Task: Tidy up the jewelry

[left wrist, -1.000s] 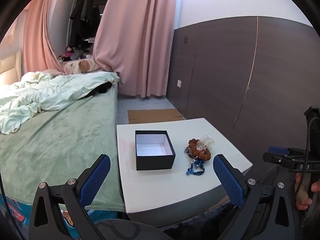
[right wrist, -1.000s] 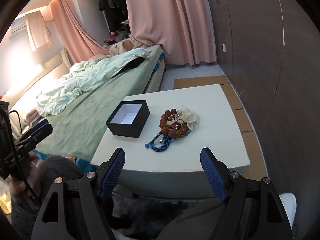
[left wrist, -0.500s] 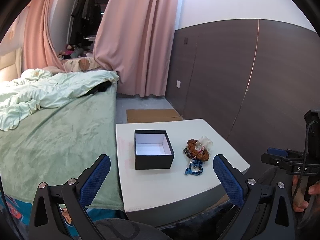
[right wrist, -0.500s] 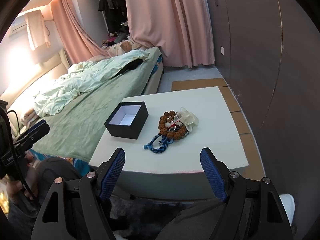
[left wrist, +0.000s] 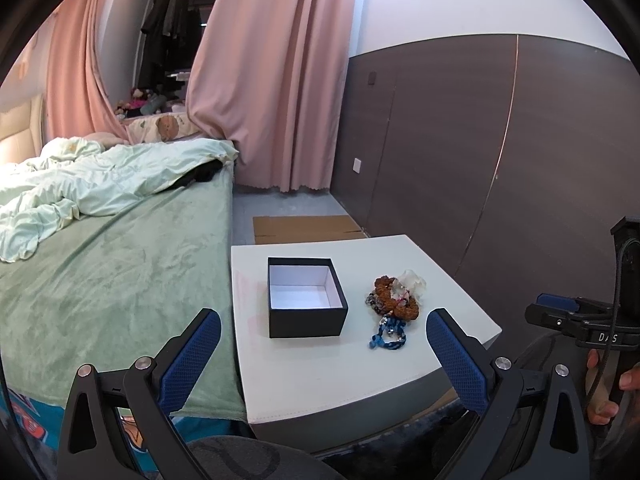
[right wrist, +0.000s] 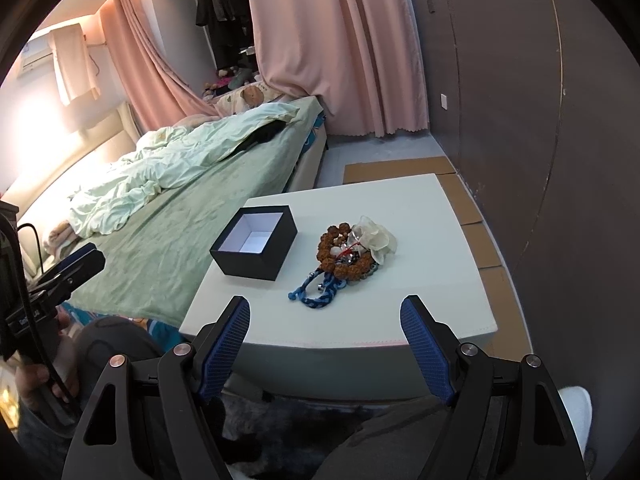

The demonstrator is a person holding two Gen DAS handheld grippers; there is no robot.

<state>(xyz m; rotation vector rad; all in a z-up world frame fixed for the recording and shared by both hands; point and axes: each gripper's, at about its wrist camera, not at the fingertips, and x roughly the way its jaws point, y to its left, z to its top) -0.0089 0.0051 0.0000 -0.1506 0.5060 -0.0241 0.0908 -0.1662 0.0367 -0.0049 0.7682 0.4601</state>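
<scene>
A black box (left wrist: 306, 297) with a white inside stands open on the white table (left wrist: 320, 364); it also shows in the right wrist view (right wrist: 255, 242). Right of it lies a pile of jewelry: a brown bead bracelet (left wrist: 395, 299) (right wrist: 340, 254), a pale sheer pouch (left wrist: 412, 279) (right wrist: 376, 238) and a blue braided bracelet (left wrist: 388, 334) (right wrist: 318, 292). My left gripper (left wrist: 323, 348) is open and empty, short of the table's near edge. My right gripper (right wrist: 326, 338) is open and empty, also short of the near edge.
A bed with a green cover (left wrist: 100, 276) and a rumpled pale duvet (right wrist: 192, 160) abuts the table's left side. A dark panelled wall (left wrist: 520, 160) runs on the right. Flat cardboard (left wrist: 304, 228) lies on the floor behind the table. Pink curtains (left wrist: 276, 80) hang beyond.
Both grippers have drifted slightly back and lower, still open. Nothing on the table has moved.
</scene>
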